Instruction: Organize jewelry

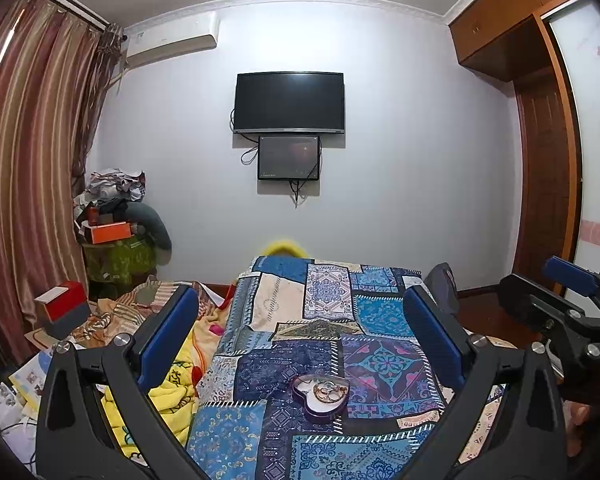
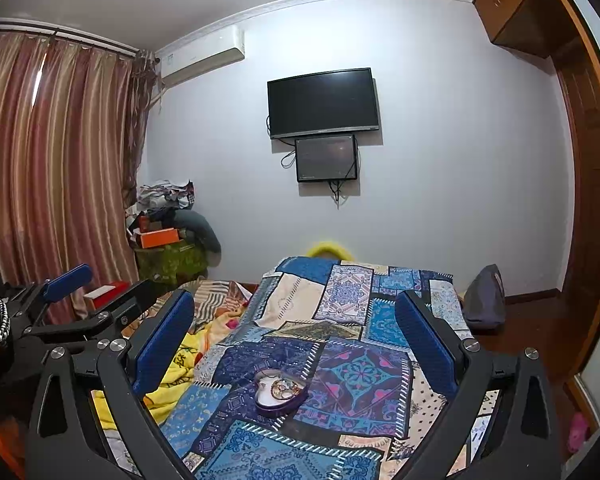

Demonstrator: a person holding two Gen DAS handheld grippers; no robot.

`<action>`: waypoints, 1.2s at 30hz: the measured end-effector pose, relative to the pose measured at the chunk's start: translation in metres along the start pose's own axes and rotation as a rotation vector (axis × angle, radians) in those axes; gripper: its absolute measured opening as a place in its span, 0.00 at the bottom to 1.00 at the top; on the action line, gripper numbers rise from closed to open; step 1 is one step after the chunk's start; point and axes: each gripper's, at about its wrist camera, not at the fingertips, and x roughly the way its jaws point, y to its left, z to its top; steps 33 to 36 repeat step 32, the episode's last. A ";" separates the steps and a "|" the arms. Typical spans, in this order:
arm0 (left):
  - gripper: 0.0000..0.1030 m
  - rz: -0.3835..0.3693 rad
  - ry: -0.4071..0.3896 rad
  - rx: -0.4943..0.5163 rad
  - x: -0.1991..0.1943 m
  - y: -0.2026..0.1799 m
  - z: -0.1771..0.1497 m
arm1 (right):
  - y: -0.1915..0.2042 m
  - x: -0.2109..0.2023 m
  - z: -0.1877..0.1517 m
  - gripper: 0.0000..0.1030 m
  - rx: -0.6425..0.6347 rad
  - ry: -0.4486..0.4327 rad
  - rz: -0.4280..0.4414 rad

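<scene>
A purple heart-shaped tin (image 1: 321, 396) holding gold jewelry (image 1: 329, 389) sits on a blue patchwork quilt (image 1: 332, 320), just ahead of both hand-held grippers and between their fingers. The left hand-held gripper (image 1: 300, 332) and right hand-held gripper (image 2: 296, 332) both hang spread wide, gripping nothing. Far beyond them, 2 dark screens (image 1: 290, 102) are mounted on the wall.

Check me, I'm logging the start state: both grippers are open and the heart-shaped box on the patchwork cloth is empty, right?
Not quite. The heart-shaped box is not empty: the left wrist view shows rings and other jewelry inside. The left gripper, right gripper and patchwork cloth are as stated.
</scene>
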 end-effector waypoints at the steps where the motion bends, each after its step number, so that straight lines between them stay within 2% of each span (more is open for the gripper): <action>1: 1.00 -0.003 0.001 -0.003 0.000 0.001 0.000 | 0.000 0.000 0.000 0.97 0.000 -0.001 -0.001; 26: 1.00 -0.073 0.044 -0.053 0.006 0.011 -0.005 | -0.004 0.005 -0.001 0.97 -0.013 0.000 -0.028; 36: 1.00 -0.062 0.045 -0.053 0.007 0.013 -0.007 | -0.004 0.007 -0.003 0.97 -0.014 0.006 -0.032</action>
